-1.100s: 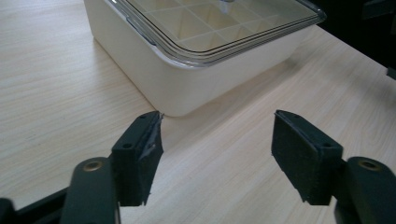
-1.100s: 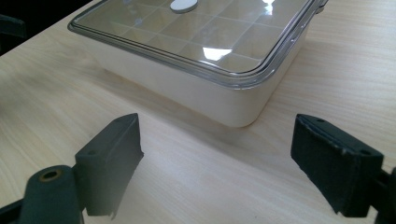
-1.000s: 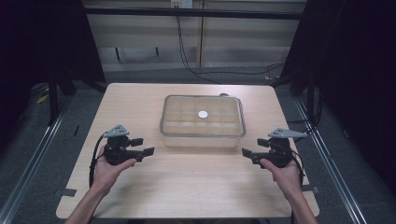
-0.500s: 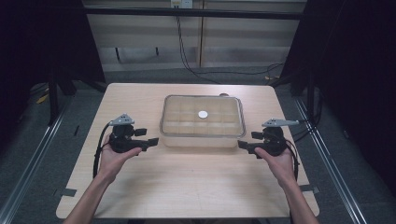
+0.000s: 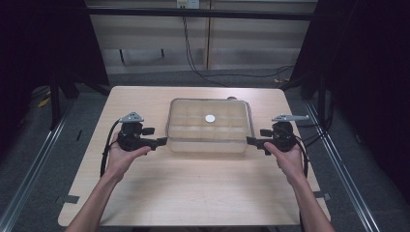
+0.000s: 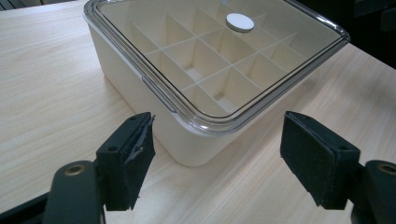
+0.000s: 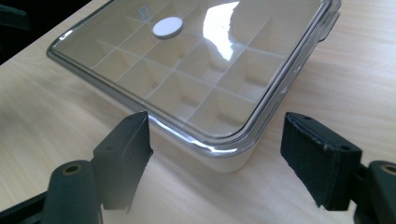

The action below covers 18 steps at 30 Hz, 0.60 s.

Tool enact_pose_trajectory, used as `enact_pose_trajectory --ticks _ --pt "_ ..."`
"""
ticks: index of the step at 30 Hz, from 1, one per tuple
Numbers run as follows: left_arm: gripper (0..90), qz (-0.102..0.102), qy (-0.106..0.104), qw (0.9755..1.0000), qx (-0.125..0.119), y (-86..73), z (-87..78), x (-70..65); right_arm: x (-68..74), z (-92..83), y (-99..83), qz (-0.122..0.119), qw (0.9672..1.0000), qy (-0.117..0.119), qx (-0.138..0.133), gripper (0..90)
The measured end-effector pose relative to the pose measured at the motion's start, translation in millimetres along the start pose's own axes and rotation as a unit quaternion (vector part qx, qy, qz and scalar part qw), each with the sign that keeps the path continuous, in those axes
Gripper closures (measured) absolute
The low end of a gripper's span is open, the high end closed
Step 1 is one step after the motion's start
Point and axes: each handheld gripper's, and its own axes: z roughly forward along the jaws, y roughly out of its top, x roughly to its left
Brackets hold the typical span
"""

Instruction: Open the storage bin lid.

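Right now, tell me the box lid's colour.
Clear, with a white disc on the lid; left gripper view.

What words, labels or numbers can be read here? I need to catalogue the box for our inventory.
None can be read.
The round white sticker on the box's clear lid is blank.
A faint mark on the lid beside the sticker is too faint to read.

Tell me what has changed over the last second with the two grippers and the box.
Both hands moved inward toward the compartment box: the left gripper now points at its near left corner, the right gripper at its near right corner. The left fingers have just been opening, the right fingers closing a little; neither pair touches the box, and nothing is held. The box, its clear lid and the white disc stayed put.
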Motion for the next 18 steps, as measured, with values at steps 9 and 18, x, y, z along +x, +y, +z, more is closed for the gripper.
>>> enact_pose_trajectory --ticks 9,18 --pt "28.9 0.000 -0.001 1.0000 -0.005 9.6 4.7 2.8 -8.0 9.4 18.0 0.013 0.9998 -0.004 0.011 27.7" --pt "29.0 -0.006 0.002 1.0000 -0.005 21.5 9.5 6.8 -15.5 22.2 32.1 0.009 0.9990 -0.008 0.043 26.1"
